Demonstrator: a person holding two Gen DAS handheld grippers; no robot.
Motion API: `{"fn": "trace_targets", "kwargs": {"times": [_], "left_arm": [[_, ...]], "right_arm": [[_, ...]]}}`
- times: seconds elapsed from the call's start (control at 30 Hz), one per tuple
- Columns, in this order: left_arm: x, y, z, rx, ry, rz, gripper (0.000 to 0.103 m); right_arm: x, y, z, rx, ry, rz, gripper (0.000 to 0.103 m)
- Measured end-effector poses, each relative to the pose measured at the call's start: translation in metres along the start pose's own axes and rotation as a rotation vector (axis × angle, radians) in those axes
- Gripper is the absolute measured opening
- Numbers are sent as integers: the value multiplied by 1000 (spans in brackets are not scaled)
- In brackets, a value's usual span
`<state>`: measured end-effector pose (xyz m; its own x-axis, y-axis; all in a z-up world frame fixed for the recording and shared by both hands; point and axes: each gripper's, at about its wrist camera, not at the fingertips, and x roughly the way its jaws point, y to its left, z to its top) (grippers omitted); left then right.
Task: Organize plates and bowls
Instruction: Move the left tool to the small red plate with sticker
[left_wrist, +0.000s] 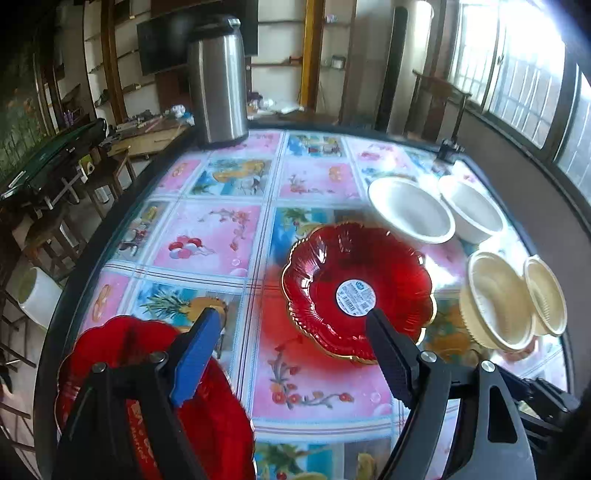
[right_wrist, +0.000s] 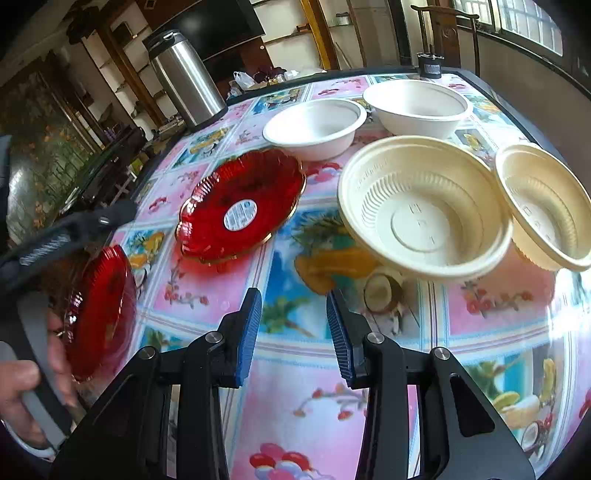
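Note:
A red scalloped plate with a round sticker (left_wrist: 354, 288) (right_wrist: 240, 206) lies on the table. A second red plate (left_wrist: 147, 398) (right_wrist: 99, 310) lies at the near left edge, under my left gripper. My left gripper (left_wrist: 295, 314) is open and empty, hovering between the two red plates. My right gripper (right_wrist: 293, 295) is open and empty above the tablecloth, in front of a large cream ribbed bowl (right_wrist: 421, 206) (left_wrist: 491, 299). A smaller cream bowl (right_wrist: 546, 206) (left_wrist: 546, 295) sits beside it. Two white bowls (right_wrist: 314, 127) (right_wrist: 417, 107) stand behind.
A steel thermos (left_wrist: 218, 77) (right_wrist: 184, 74) stands at the table's far left edge. The table (left_wrist: 207, 236) has a colourful fruit-pattern cloth under glass. A small black device (right_wrist: 428, 66) sits at the far edge. A chair and windows lie beyond on the right.

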<state>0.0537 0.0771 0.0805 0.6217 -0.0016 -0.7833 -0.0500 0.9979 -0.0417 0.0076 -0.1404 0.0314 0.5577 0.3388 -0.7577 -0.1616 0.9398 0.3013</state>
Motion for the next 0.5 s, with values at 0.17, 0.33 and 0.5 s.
{"fn": "trace_targets", "kwargs": {"times": [0.17, 0.33, 0.5], "left_arm": [[17, -6, 9, -3, 34, 17, 81], [36, -4, 24, -25, 79, 29, 81], [51, 2, 37, -51, 104, 44, 81]], "right_arm": [[20, 8, 14, 1, 32, 25, 36], [44, 9, 26, 42, 83, 53, 37], [54, 11, 38, 46, 87, 42, 37]]}}
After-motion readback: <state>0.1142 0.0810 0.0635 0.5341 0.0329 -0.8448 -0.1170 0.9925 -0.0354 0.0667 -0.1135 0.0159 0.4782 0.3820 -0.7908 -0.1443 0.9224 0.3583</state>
